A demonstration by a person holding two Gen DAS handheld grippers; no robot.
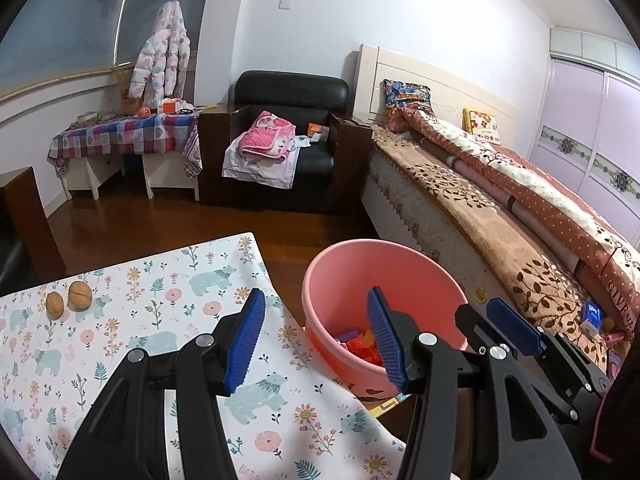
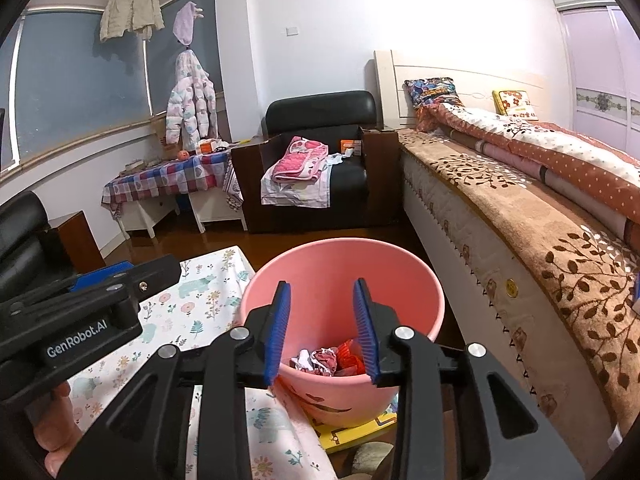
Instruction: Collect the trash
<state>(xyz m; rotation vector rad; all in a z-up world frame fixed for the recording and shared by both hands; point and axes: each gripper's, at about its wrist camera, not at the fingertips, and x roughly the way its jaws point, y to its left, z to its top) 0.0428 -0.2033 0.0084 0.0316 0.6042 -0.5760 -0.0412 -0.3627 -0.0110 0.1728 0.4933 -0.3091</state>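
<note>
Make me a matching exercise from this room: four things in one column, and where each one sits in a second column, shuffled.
Things:
1. walnuts
2. crumpled wrappers
3. pink folded blanket
4. puffer jacket

Places:
A. on the black armchair
B. hanging by the window
C. on the floral tablecloth
D. inside the pink bucket

Pairs: 1-C, 2-D, 3-A, 4-B

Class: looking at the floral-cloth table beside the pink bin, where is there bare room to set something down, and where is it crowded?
Free: the table between the two walnuts and the pink bin. Crowded: the bin's bottom, holding crumpled wrappers.
</note>
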